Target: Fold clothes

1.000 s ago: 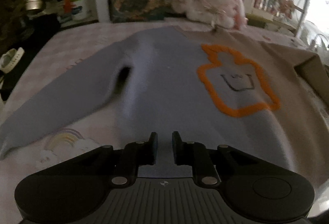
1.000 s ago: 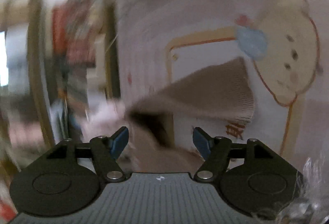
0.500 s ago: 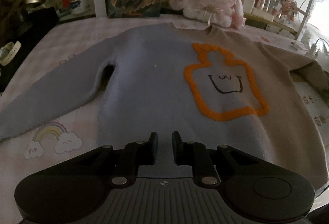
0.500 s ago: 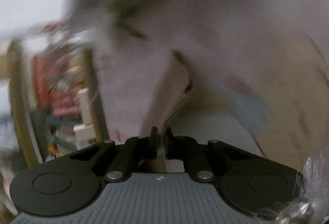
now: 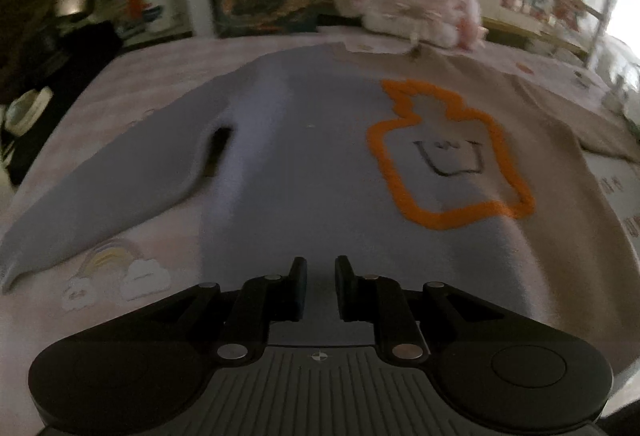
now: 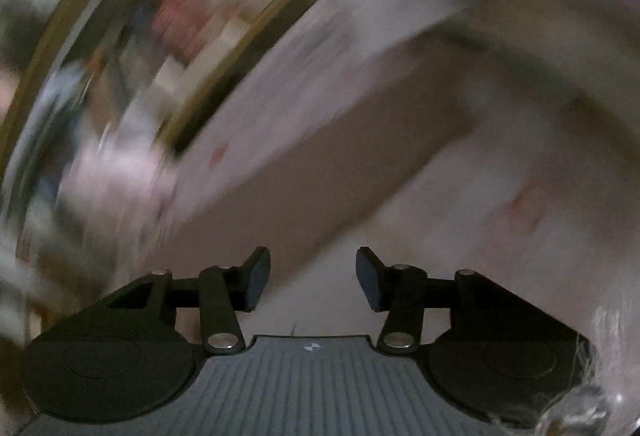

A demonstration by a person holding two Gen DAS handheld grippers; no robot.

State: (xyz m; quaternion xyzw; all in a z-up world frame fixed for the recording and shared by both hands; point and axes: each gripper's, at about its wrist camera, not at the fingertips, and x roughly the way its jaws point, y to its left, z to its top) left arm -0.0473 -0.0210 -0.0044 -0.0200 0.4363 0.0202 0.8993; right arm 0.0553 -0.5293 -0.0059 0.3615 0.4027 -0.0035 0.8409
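Folding's barely begun: the sweater [image 5: 312, 155] lies flat across the bench, both sleeves out (nothing folded). Left gripper [image 5: 320, 286] by its near hem, jaws narrow, empty. Right gripper [image 6: 312, 276] wide open, blurry view, probably near a sleeve

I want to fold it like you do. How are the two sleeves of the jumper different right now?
The left sleeve is grey-blue; the right sleeve is beige. The left sleeve lies stretched out flat to its cuff near the rainbow print, while the right sleeve runs to the picture's edge, so its end is hidden. Both belong to one sweater lying face up on the pink sheet, and neither gripper holds either.
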